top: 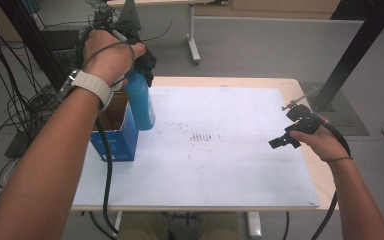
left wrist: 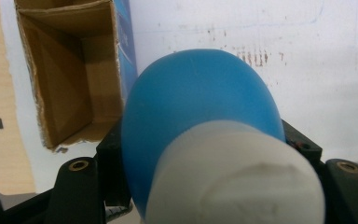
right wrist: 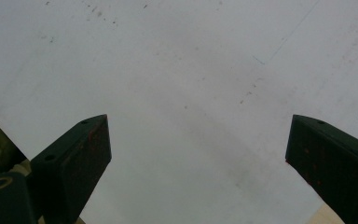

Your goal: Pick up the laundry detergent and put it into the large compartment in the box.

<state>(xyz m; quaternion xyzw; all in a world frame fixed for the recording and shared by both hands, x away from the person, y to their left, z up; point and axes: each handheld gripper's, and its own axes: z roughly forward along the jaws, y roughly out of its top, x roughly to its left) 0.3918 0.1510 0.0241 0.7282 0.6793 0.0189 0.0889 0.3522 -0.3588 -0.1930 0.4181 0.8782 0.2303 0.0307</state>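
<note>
We see the left gripper (top: 142, 67) raised above the far left corner of the table (top: 300, 90), and its jaws are closed on the upper part of a blue bottle (top: 141, 102). In the left gripper view the two black jaws press on both sides of the bottle (left wrist: 200, 107) just under its white cap (left wrist: 237, 177), so the claw is open only as wide as the bottle's neck area. The bottle hangs nearly upright, a little tilted, with its bottom end down toward the white mat (top: 220, 165); we cannot tell if the bottom touches the mat or stays a bit above it. Just beside the bottle, on its left, stands an open blue cardboard box (top: 117, 132) at the left edge of the mat; in the left gripper view we look down into the brown inside of the box (left wrist: 70, 74), which holds nothing that we can see. The bottle is outside of the box, close to its right wall. The right gripper (top: 285, 142) is held low over the right edge of the mat, well apart from the bottle and the box. In the right gripper view its jaws stand wide apart with only the mat (right wrist: 191, 70) between them, so this claw holds nothing and touches nothing.
</note>
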